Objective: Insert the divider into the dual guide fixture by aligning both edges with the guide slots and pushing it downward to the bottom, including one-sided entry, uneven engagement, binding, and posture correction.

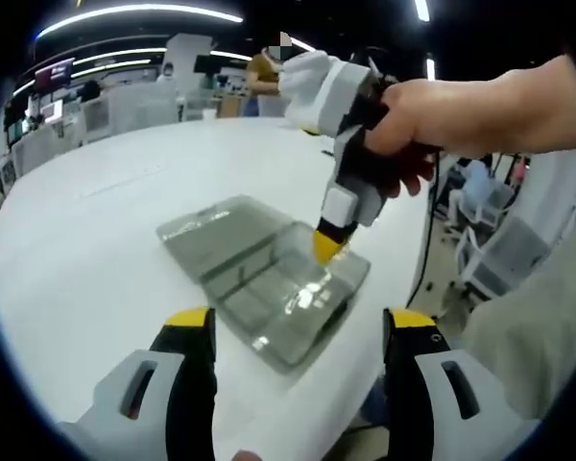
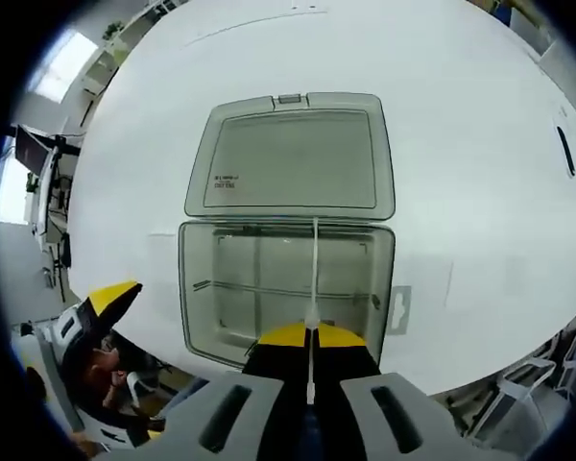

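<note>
Divider going into the box
Right gripper (image 2: 310, 338) pinches the divider (image 2: 315, 274) over the box (image 2: 197, 288); left gripper (image 1: 298, 331) gapes. Tilt could bind one edge.

White round table (image 1: 96, 250), office chairs (image 1: 480, 254), ceiling strip lights (image 1: 134, 12)

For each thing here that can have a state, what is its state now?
box: open, on the table
lid: folded back flat
divider: upright in the box, held by the right gripper
right gripper: shut on the divider
left gripper: open, empty
</note>
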The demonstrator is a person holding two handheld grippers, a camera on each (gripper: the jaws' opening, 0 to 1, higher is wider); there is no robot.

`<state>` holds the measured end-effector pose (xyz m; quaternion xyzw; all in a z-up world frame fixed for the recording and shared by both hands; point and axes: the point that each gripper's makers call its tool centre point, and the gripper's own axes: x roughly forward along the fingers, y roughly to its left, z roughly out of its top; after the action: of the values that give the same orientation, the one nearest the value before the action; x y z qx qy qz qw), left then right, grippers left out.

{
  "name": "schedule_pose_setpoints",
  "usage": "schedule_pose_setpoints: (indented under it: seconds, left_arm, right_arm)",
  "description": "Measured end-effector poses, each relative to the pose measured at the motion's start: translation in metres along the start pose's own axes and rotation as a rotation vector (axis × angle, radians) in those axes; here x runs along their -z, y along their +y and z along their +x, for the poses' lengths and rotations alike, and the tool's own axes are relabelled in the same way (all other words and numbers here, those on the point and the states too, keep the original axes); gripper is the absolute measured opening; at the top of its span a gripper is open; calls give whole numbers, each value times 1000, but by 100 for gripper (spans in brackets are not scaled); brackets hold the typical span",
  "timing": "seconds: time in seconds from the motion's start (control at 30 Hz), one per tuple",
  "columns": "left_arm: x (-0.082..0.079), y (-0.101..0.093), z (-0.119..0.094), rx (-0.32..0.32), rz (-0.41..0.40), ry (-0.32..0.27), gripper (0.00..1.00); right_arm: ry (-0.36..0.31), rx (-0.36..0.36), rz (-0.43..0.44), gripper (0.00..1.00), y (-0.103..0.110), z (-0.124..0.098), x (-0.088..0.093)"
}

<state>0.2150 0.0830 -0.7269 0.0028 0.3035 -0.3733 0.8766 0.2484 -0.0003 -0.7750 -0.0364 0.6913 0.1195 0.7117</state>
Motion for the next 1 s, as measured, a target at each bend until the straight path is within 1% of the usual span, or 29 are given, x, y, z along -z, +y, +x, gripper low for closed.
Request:
schedule_pose_setpoints:
  seconds: [0.07, 0.13, 0.27, 0.43, 0.57, 0.6, 0.63, 0.7, 0.9, 1.0]
  left_arm:
    - [0, -1, -1, 1, 0, 2, 68]
    - [1, 0, -1, 0, 0, 4, 68]
    - [0, 2, -2, -3, 2, 3, 68]
    - [3, 5, -3, -8, -5, 4, 68]
    - [4, 4, -2, -5, -5, 6, 68]
    - [4, 4, -2, -4, -6, 5, 68]
    - [5, 4, -2, -5, -7, 5, 68]
    - [4, 5, -3, -6, -8, 4, 68]
    - [3, 8, -4, -8, -9, 0, 68]
    - [2, 7, -3, -5, -6, -1, 68]
  right_arm:
    - [0, 0, 4, 0, 0, 0, -1]
    - [3, 7, -13, 0, 0, 0, -1]
    - [6, -4, -2, 0, -4, -2, -1]
    - [-48, -17, -10, 0, -4, -2, 0]
    - [-76, -23, -13, 0, -2, -2, 1]
    - [-86, -17, -26, 0, -5, -3, 0]
    - [-90, -22, -16, 0, -5, -4, 1]
    - [-102, -20, -25, 0, -6, -1, 0]
    - [-144, -22, -12, 0, -6, 0, -3]
    - [-146, -26, -21, 0, -5, 1, -3]
